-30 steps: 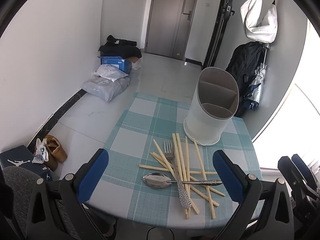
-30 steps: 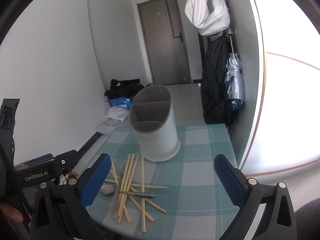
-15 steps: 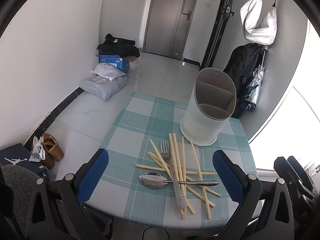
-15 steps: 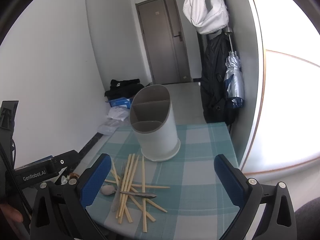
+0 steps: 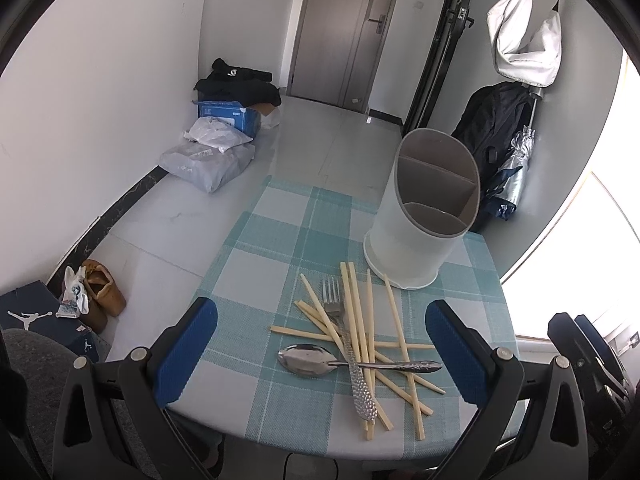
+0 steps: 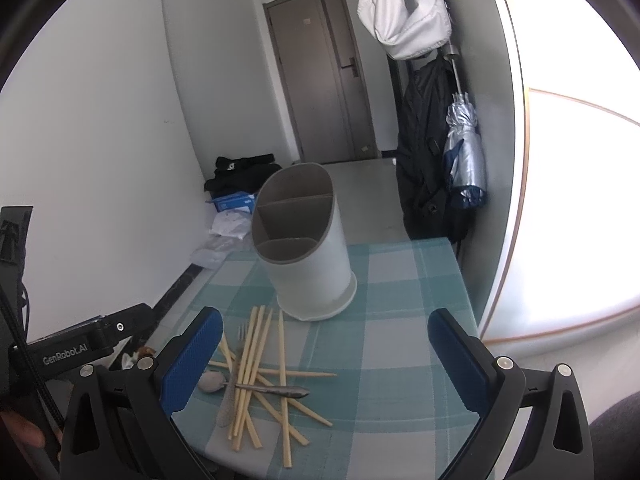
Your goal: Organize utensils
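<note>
1. The left gripper (image 5: 320, 356) is wide open and holds nothing. The pile of utensils lies on the checked table (image 5: 272, 240) right between its fingers and a bit ahead.
2. The right gripper (image 6: 320, 364) is wide open and empty too. The pile is ahead and to its left.
3. I count 1 spoon (image 5: 312, 360), 1 fork (image 5: 348, 344) and about 8 chopsticks (image 5: 358, 312), all crossed over each other. The count is hard to be sure of.
4. There is 1 white holder (image 5: 416, 236) with 3 slots, all empty. It stands upright just past the pile.
5. The spoon and fork look like hard, shiny metal, so they may slip. Their thin handles look best to grab.
6. The chopsticks look light, stiff and thin. They may roll, so grab near the middle.
</note>
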{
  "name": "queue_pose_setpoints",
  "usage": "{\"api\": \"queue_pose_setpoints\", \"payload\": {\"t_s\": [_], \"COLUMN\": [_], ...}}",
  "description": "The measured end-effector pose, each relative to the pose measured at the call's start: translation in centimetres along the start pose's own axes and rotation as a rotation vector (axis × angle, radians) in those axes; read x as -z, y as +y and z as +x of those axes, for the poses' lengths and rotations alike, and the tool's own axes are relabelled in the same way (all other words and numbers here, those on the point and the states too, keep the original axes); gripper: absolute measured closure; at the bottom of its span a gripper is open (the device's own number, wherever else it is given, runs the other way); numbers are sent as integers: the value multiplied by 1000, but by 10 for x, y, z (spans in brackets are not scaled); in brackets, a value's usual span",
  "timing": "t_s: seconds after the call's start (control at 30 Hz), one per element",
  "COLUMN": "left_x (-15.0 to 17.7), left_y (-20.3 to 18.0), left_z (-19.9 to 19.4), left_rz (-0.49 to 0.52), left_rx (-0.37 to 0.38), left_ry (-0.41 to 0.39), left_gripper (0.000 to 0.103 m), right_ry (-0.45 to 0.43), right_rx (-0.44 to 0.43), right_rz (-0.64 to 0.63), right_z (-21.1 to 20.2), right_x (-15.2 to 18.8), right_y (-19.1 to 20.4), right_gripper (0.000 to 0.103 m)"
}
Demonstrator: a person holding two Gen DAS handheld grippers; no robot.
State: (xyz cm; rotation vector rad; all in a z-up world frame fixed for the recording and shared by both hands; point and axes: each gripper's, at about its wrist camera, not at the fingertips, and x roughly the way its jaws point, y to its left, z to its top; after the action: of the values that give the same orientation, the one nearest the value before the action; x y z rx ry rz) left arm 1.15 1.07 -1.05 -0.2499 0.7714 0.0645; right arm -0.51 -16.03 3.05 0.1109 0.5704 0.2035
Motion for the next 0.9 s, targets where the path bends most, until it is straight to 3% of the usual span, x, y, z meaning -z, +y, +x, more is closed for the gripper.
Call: {"api": "queue_pose_setpoints", "payload": {"t_s": [0.27, 0.43, 0.57, 0.67, 0.9], "left_x": [-1, -3, -5, -6, -8], "left_y": [16, 31, 44, 52, 75], "left_z": [21, 37, 53, 61, 80], "left_rz": [-64, -119, -160, -181, -254], "left_rx": [-8, -16, 2, -19, -12], "left_ry": [61, 110, 170, 197, 282], "left_gripper": [1, 1, 1, 1, 1], "right_ry": [56, 152, 257, 333, 478], "right_rx": [9, -2, -50, -93, -140], "right_rz": [-8, -47, -65, -96, -159], "right_z": [20, 51, 85, 111, 166], "right_x": [-1, -7, -10, -7, 10], "right_y": [0, 4, 10, 18, 42], "right_gripper": [0, 1, 13, 28, 46]}}
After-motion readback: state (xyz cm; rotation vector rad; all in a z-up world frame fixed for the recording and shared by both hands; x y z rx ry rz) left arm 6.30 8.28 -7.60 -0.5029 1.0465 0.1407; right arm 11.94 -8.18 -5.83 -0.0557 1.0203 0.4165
